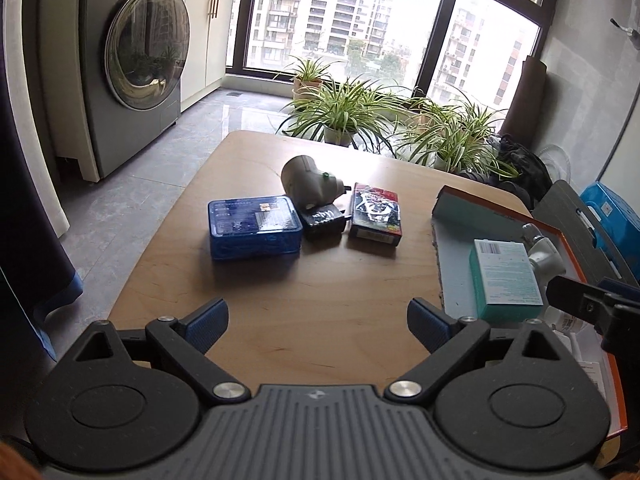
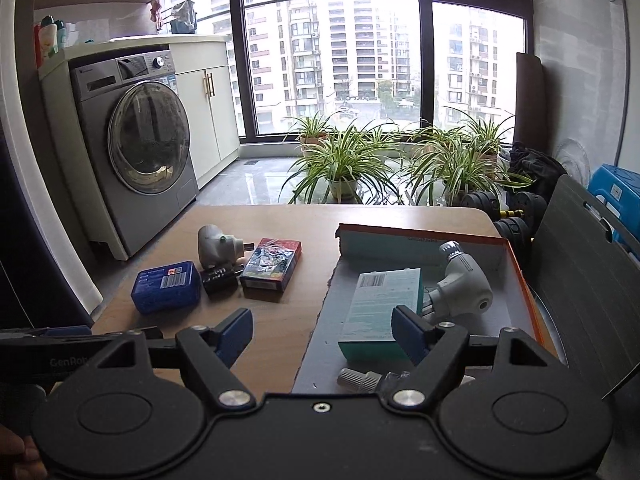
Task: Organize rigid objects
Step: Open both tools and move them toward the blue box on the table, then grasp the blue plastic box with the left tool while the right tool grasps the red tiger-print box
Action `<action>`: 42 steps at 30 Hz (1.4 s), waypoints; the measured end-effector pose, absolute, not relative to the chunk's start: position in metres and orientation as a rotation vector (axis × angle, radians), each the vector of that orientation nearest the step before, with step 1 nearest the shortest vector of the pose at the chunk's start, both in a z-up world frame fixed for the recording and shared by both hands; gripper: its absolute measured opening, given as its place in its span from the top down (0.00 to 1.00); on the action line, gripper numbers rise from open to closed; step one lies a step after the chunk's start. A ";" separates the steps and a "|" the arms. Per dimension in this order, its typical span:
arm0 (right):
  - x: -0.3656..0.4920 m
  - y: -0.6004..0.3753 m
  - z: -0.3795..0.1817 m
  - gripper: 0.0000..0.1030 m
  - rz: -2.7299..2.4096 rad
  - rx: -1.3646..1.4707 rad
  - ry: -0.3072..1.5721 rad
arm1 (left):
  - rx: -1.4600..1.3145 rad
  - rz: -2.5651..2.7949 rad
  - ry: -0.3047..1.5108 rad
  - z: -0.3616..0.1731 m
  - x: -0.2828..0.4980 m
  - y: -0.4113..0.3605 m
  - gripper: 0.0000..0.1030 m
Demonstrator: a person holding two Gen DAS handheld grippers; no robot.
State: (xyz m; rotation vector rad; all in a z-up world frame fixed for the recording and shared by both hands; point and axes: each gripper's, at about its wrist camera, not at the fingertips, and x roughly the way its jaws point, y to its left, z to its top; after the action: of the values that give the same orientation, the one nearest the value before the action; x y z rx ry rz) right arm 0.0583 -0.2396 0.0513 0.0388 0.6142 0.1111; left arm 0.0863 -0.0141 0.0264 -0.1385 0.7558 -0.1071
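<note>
On the wooden table [image 1: 304, 300] lie a blue plastic case [image 1: 254, 226], a black charger [image 1: 323, 220], a grey plug-like device [image 1: 308, 180] and a dark red printed box [image 1: 376, 214]. An orange-rimmed cardboard tray [image 1: 452, 248] at the right holds a teal box [image 1: 506, 276] and a grey fitting [image 1: 544, 258]. My left gripper [image 1: 318, 324] is open and empty, near the table's front edge. My right gripper [image 2: 322, 334] is open and empty, over the tray's [image 2: 320, 344] near left corner, just before the teal box [image 2: 380, 312]. The blue case [image 2: 166, 286] and printed box [image 2: 272, 264] lie left.
A washing machine [image 1: 132, 68] stands left on the floor. Potted plants [image 1: 344, 112] line the window beyond the table. A dark folding chair [image 2: 580, 288] and a blue stool [image 2: 616, 196] stand right of the table. A small threaded fitting [image 2: 360, 380] lies in the tray's near end.
</note>
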 end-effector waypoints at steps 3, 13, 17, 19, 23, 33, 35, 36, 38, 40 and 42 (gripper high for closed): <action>0.061 -0.231 0.050 0.12 0.122 0.024 0.620 | -0.152 -0.087 0.758 0.024 0.088 -0.003 0.04; 0.069 -0.217 0.044 0.12 0.144 0.003 0.634 | -0.186 -0.030 0.740 0.021 0.109 0.014 0.00; 0.073 -0.218 0.041 0.12 0.147 -0.002 0.638 | -0.210 -0.017 0.740 0.015 0.125 0.016 0.00; 0.075 -0.219 0.039 0.12 0.145 0.002 0.642 | -0.209 -0.005 0.740 0.013 0.135 0.016 0.00; 0.082 -0.223 0.033 0.12 0.142 0.012 0.654 | -0.203 0.017 0.750 0.006 0.156 0.016 0.00; 0.105 -0.222 0.020 0.12 0.158 0.018 0.675 | -0.176 0.056 0.801 -0.016 0.196 0.014 0.00; 0.110 -0.221 0.017 0.12 0.160 0.013 0.680 | -0.175 0.071 0.811 -0.020 0.202 0.015 0.00; 0.112 -0.221 0.016 0.12 0.160 0.012 0.682 | -0.174 0.075 0.816 -0.022 0.205 0.016 0.00; 0.117 -0.222 0.013 0.12 0.160 0.015 0.688 | -0.169 0.083 0.820 -0.026 0.210 0.018 0.00; 0.122 -0.222 0.011 0.12 0.158 0.016 0.693 | -0.169 0.079 0.821 -0.030 0.213 0.020 0.00; 0.126 -0.221 0.010 0.12 0.156 0.018 0.699 | -0.137 0.083 0.800 -0.031 0.213 0.020 0.00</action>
State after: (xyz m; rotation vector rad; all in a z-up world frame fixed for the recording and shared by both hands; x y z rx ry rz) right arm 0.1264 -0.2212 0.0096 0.0177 0.6988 0.1564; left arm 0.2129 0.0205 -0.0313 -0.1374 0.8003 0.0826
